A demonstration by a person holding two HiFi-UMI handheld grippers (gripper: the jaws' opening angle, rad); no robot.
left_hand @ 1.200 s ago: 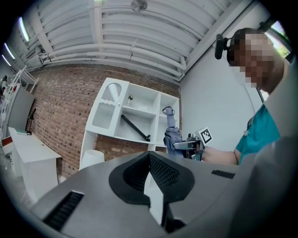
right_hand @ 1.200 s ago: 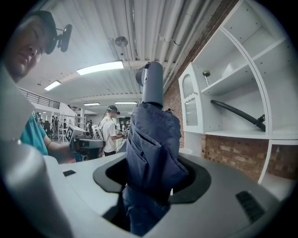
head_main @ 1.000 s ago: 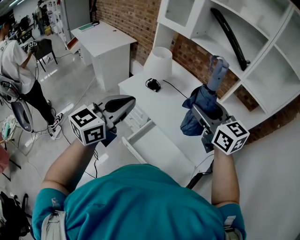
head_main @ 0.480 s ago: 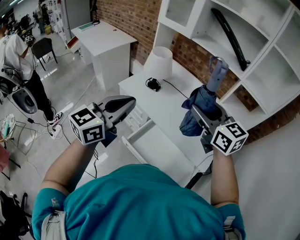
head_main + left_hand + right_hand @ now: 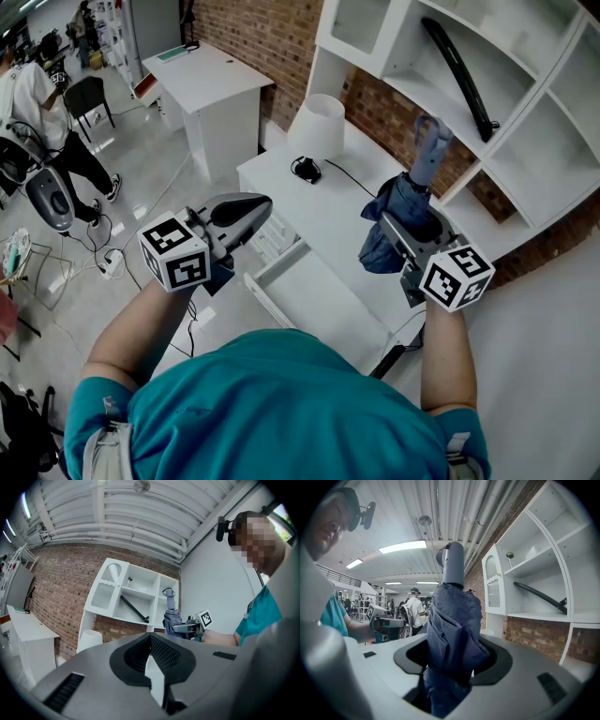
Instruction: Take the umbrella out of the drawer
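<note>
Right gripper (image 5: 412, 228) clamps umbrella (image 5: 454, 616); left gripper (image 5: 150, 639) jaws together.

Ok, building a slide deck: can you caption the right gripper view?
Right gripper clamps a folded blue umbrella upright, handle on top, white shelves behind.

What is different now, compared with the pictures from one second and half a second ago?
Only the bystander in a white shirt at far left has stepped away, up the picture. The right gripper keeps its jaws clamped on the folded blue fabric umbrella, upright over the white desk. The left gripper stays shut and empty, and the white drawer stays open.
</note>
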